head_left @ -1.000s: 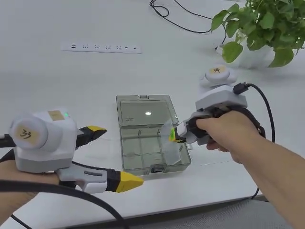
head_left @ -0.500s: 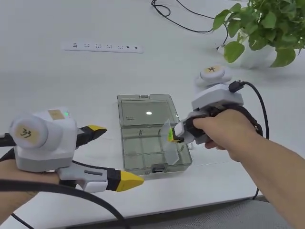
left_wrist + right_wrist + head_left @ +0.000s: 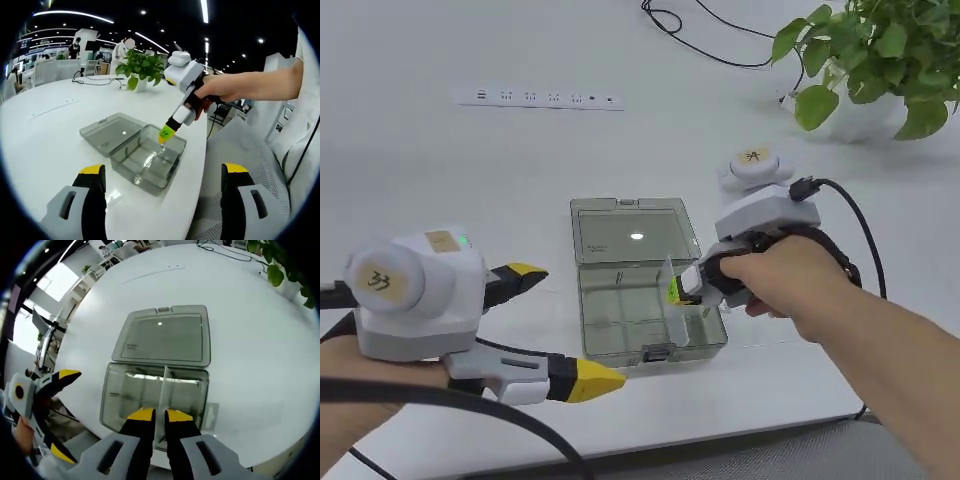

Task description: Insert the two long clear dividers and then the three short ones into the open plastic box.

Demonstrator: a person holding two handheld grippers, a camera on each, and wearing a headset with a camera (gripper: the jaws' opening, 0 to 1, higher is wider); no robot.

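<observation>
Right gripper view looks down into the open plastic box [image 3: 114, 390], where the right gripper [image 3: 155, 415] pinches a clear divider [image 3: 164, 385] standing on edge across the tray, near its middle. Head view adds the left gripper [image 3: 560, 325], jaws wide and holding nothing, off the box's front left corner, and a power strip [image 3: 542, 98] and potted plant [image 3: 880, 50] on the worktop [image 3: 440, 180] well beyond the box.
</observation>
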